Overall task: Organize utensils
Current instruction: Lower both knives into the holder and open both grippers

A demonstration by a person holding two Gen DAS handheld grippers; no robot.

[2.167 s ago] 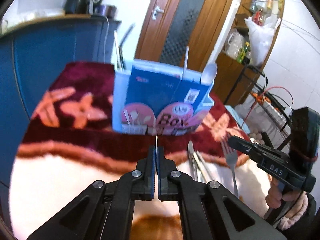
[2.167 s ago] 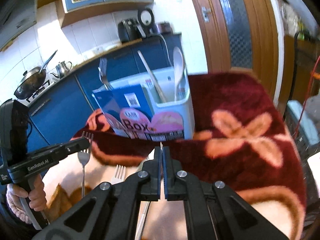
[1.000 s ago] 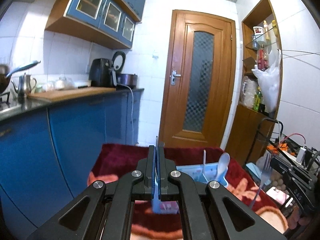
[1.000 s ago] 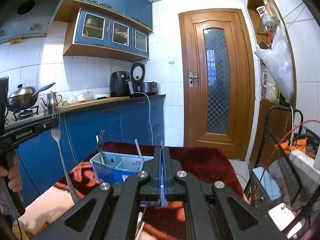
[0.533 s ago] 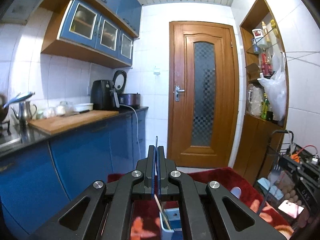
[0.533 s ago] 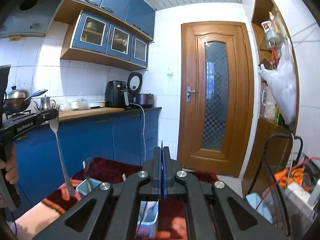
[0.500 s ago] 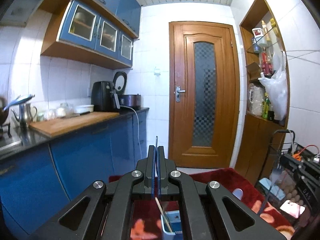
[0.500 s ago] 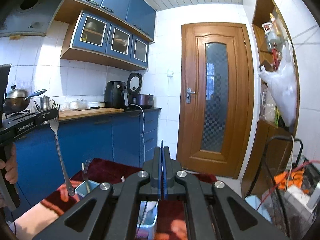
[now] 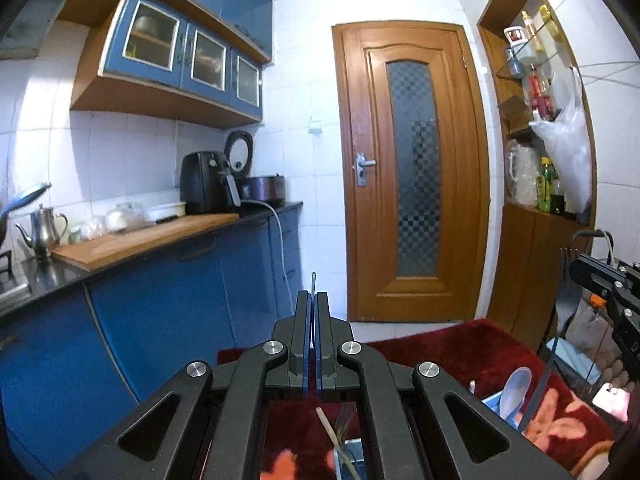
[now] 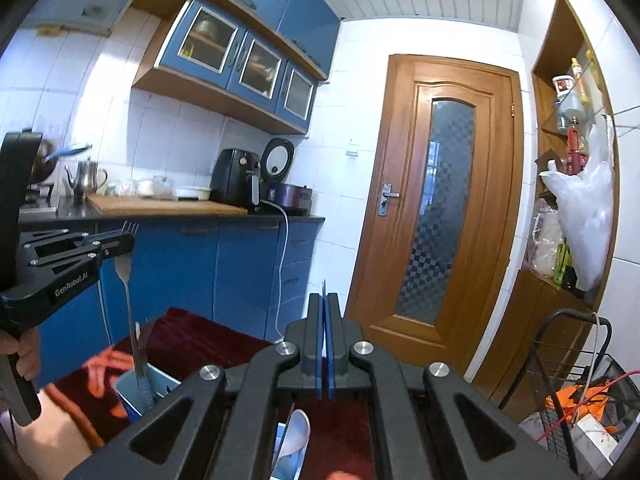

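Observation:
My left gripper (image 9: 313,300) is shut on a fork, which shows only as a thin metal edge between its fingers. In the right wrist view that left gripper (image 10: 120,242) grips the fork (image 10: 127,304) below its upright tines. The handle hangs down into the blue utensil box (image 10: 132,396), beside another fork (image 10: 146,328) standing there. My right gripper (image 10: 324,300) is shut on a second fork. The left wrist view shows this gripper (image 9: 580,270) and its fork (image 9: 566,256), whose handle reaches down toward the box (image 9: 494,404) near a white spoon (image 9: 516,384).
The box stands on a dark red floral cloth (image 9: 460,348). Blue cabinets (image 9: 160,320) with a worktop run along the left, and a wooden door (image 9: 416,184) is ahead. A wire rack (image 10: 580,392) stands at the right. A hand (image 10: 24,356) grips the left tool.
Both grippers have lifted and moved along with their forks. The box and cloth have slid lower in both views, and the left fork's handle now dips into the box.

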